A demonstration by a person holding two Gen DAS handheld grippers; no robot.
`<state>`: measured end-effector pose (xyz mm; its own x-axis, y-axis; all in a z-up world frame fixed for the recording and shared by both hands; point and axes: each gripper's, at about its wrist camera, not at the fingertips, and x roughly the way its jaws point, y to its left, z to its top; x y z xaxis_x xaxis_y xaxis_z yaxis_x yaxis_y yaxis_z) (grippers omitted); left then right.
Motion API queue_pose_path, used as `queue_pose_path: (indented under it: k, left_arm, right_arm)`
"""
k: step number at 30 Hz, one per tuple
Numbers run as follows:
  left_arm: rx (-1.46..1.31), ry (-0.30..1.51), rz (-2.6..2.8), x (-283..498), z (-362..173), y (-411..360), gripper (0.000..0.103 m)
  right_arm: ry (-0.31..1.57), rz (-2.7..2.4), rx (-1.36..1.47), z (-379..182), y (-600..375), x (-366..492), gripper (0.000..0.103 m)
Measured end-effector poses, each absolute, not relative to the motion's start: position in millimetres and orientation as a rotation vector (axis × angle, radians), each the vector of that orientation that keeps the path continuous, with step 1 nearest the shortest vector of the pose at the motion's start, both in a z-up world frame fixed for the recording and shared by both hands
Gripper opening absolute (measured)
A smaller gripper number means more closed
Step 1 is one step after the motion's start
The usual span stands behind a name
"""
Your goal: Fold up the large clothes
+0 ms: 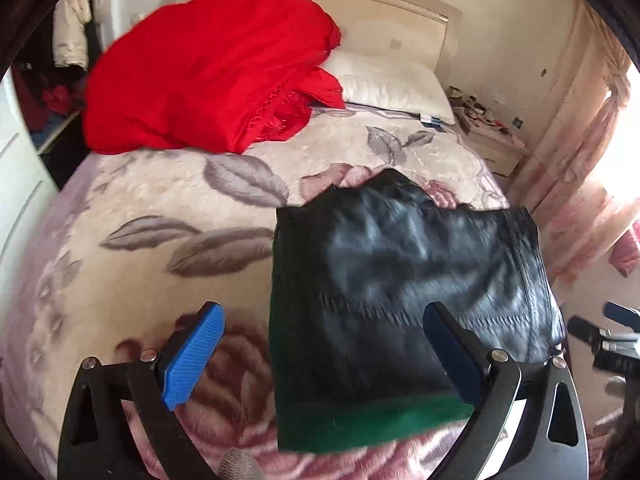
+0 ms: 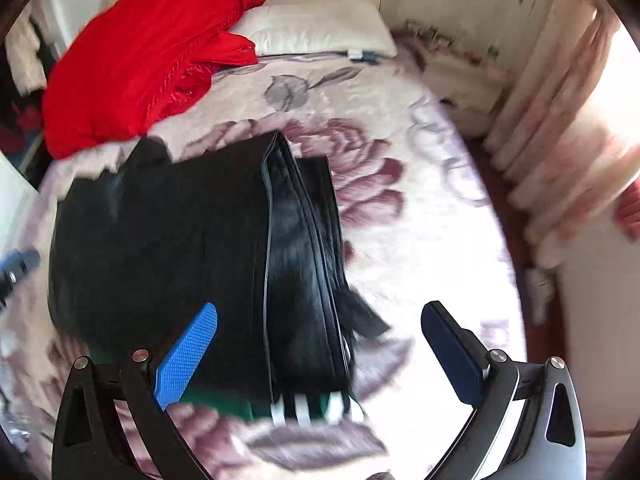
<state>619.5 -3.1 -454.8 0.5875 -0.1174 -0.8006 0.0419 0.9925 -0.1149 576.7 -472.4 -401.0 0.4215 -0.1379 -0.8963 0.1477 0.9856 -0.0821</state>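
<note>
Nearest the cameras, the left gripper has its blue-padded jaws spread wide apart and holds nothing; the right gripper is likewise spread and empty, both poised above the near edge of the bed. Directly beyond them lies the black leather jacket, folded into a compact, roughly rectangular bundle on the floral blanket, its green ribbed hem facing the grippers and a white-striped section of that hem showing in the right wrist view. Stacked layered edges run along the bundle's right side, and a loose dark flap strays outward from them. In judgement, the folding of this garment is at or near its final stage, with the grippers released. The next move would call for tucking in the stray flap and squaring the edges, or gripping the bundle at both near corners to set it aside. Farther back, a heap of red fabric sits unfolded, touching a white pillow against the headboard; pink curtains hang to the right.
</note>
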Motion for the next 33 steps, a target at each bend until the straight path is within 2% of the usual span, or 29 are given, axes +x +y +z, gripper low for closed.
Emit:
queue_pose_path:
  k: [5, 21, 28, 33]
  left_arm:
    - [-0.064, 0.942, -0.049, 576.4, -422.0, -20.2, 0.102]
    - [-0.015, 0.788, -0.005, 416.8, -248.7, -22.8, 0.102]
    - [-0.015, 0.733, -0.002, 350.7, -195.4, -24.2, 0.102]
    - [-0.027, 0.709, 0.000, 308.6, -163.3, -28.3, 0.102]
  right_arm:
    - [1.118, -0.239, -0.009, -372.7, -446.4, 521.6, 0.103]
    - [0.955, -0.236, 0.022, -145.1, -403.8, 321.3, 0.103]
    - [0.848, -0.209, 0.012, -53.8, -391.0, 231.8, 0.103]
    - [0.794, -0.190, 0.008, -8.3, -386.8, 181.1, 0.103]
